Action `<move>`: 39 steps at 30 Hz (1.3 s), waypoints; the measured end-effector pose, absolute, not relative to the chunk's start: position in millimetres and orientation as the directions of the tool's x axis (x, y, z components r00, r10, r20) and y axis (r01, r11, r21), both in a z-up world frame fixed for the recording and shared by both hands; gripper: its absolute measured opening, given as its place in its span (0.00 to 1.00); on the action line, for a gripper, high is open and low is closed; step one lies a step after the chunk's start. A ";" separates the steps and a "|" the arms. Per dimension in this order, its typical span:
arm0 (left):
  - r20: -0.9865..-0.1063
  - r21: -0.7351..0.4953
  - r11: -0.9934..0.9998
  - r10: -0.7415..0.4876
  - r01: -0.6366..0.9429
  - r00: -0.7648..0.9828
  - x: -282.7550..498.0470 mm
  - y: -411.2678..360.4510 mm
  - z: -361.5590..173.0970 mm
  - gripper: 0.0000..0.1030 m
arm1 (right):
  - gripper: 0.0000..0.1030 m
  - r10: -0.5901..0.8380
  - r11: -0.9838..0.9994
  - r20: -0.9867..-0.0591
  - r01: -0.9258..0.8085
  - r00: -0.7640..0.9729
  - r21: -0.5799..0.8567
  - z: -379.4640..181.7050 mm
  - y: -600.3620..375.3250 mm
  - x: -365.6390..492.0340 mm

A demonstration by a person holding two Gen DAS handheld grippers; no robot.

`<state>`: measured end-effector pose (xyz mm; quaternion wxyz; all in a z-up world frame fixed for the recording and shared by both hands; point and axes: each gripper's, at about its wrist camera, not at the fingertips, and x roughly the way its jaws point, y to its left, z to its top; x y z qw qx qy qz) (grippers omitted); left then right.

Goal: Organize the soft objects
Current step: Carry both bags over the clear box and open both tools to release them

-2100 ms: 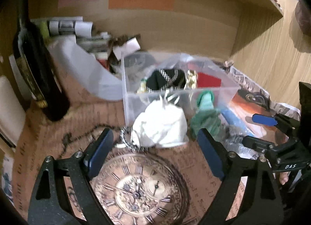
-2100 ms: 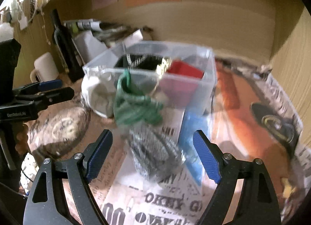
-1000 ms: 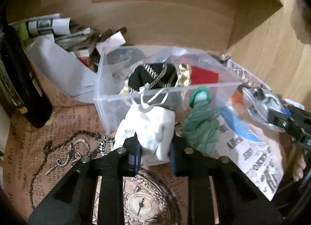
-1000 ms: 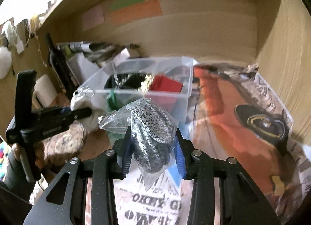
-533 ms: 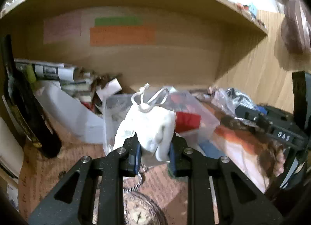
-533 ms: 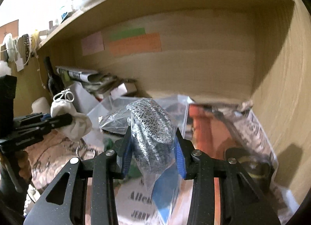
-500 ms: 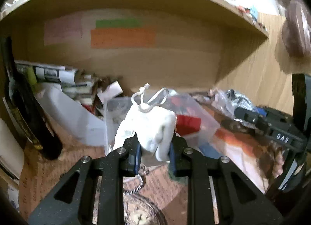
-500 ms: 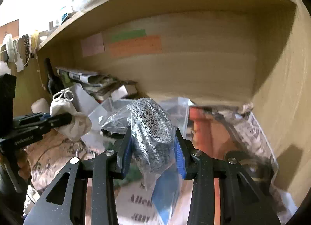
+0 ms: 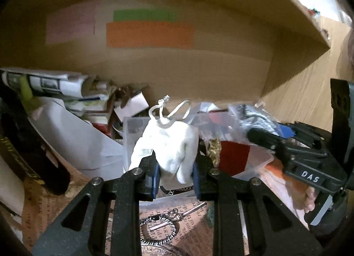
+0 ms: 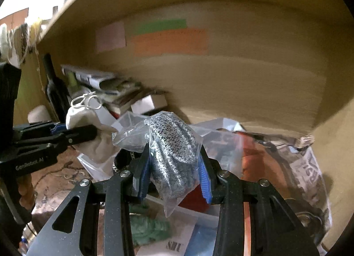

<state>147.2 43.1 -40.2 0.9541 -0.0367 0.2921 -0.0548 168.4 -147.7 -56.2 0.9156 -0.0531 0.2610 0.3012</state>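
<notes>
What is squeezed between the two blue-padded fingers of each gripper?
Left gripper: a white drawstring pouch, seen in the left wrist view. Right gripper: a bagged grey speckled knit item, seen in the right wrist view.

Looked like a home nook, a wooden shelf alcove (image 9: 221, 63) used for storage. Ahead of the claw, coloured paper notes (image 9: 150, 34) were stuck on the back panel. Left of it: dark wine bottle (image 9: 26, 145), rolled papers & mags (image 9: 55, 83). Below, newspaper-print covering (image 9: 183, 214); clear plastic bin (image 9: 130, 127) w/ misc. household bits.
</notes>
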 end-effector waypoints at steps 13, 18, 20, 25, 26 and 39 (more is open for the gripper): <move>-0.651 -0.073 0.994 -0.113 0.086 0.751 193.3 34.3 -81.7 0.22 | 0.34 0.473 0.799 -0.642 -0.601 0.604 0.024 -96.0 -127.6 198.5; -0.667 -0.070 0.994 -0.112 0.088 0.737 200.6 34.1 -89.0 0.23 | 0.35 0.465 0.798 -0.668 -0.602 0.581 0.032 -101.1 -126.2 202.0; -0.670 -0.068 0.993 -0.115 0.093 0.733 200.1 33.8 -89.6 0.30 | 0.36 0.462 0.798 -0.677 -0.601 0.573 0.036 -101.9 -125.7 202.2; -0.661 -0.066 0.994 -0.113 0.092 0.742 192.7 35.1 -86.5 0.48 | 0.52 0.459 0.804 -0.671 -0.594 0.582 0.035 -96.7 -125.5 200.6; -0.659 -0.068 0.993 -0.115 0.093 0.743 190.9 36.2 -86.1 0.48 | 0.55 0.461 0.805 -0.662 -0.592 0.591 0.033 -93.4 -127.7 198.1; -0.549 -0.073 0.995 -0.095 0.066 0.830 132.7 52.4 -42.4 0.65 | 0.66 0.504 0.810 -0.536 -0.586 0.677 0.023 -49.5 -153.0 154.7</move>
